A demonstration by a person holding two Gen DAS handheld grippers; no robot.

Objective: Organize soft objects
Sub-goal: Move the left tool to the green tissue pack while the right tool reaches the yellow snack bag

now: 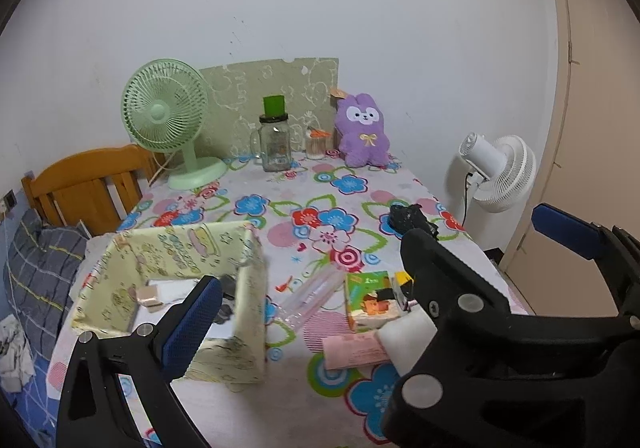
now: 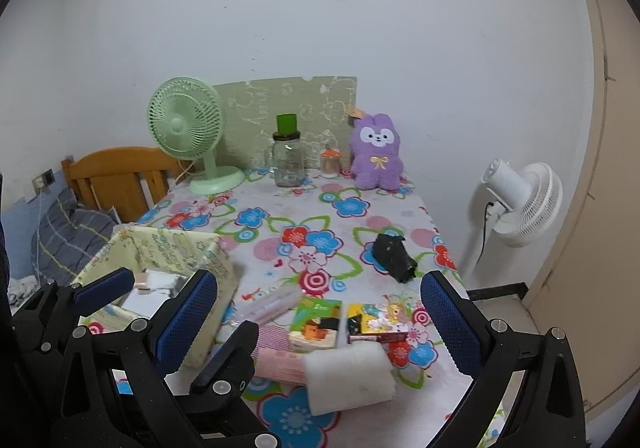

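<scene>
Broadly, a table under a floral cloth point(image 2: 328, 216) carried all items. Largest upon it: a pale yellow fabric box point(image 2: 176, 248), open-topped, at the near left edge, with small flat items inside. At the far edge stood a green desk fan point(image 2: 186, 128), a purple plush rabbit point(image 2: 376, 152) and a glass jar with green cap point(image 2: 287, 160). Near the front lay a white foam block point(image 2: 348, 376), touching a pink packet point(image 2: 280, 364); behind them a picture-printed tissue pack point(image 2: 316, 324), and further back a black crumpled item point(image 2: 394, 258). Right gripper point(image 2: 320, 328) hovered with jaws wide, the foam block between them, untouched. Left gripper point(image 1: 312, 288) likewise stood wide open beside the box, holding nothing.
</scene>
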